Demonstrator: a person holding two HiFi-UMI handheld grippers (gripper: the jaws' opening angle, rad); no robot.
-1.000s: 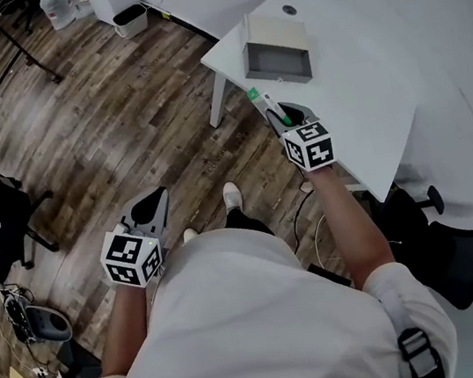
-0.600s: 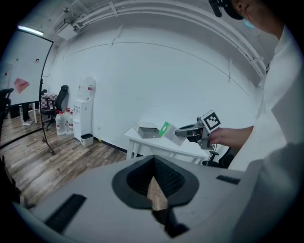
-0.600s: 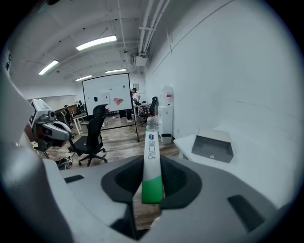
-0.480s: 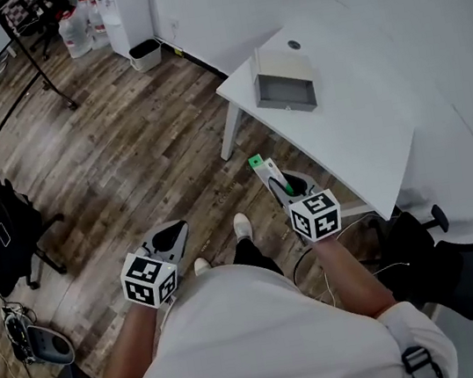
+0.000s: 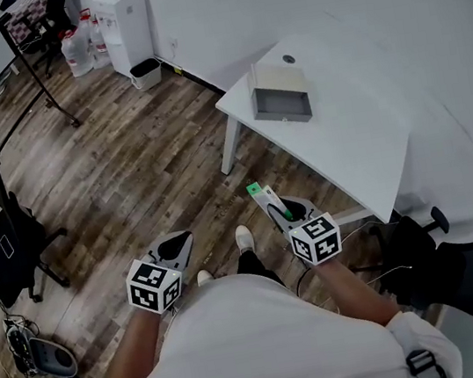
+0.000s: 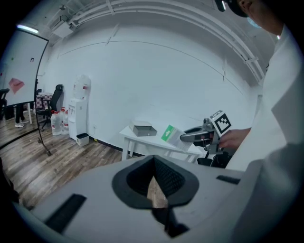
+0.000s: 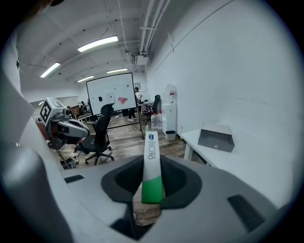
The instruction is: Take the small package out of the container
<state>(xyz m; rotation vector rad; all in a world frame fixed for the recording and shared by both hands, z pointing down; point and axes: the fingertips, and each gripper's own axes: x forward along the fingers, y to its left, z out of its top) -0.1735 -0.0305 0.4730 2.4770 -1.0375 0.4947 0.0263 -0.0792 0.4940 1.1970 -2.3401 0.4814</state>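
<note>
The small package (image 5: 264, 197), a slim white box with a green end, sticks out forward from my right gripper (image 5: 280, 208), whose jaws are shut on it. I hold it low in front of my body, above the wood floor and clear of the table. In the right gripper view the package (image 7: 151, 156) stands edge-on between the dark pads. The container (image 5: 281, 104), an open grey box, sits on the white table (image 5: 363, 146), well ahead of the gripper. My left gripper (image 5: 176, 240) hangs by my left side with its jaws together, nothing in them.
A black office chair (image 5: 9, 242) stands on the floor at the left. Another black chair (image 5: 450, 270) is tucked by the table's near corner at the right. A water dispenser (image 5: 122, 19) and a bin (image 5: 145, 72) stand by the far wall.
My right gripper has carried the package back from the table's edge towards my body and lower. The table and container now lie farther ahead. The left gripper stays at my side.
</note>
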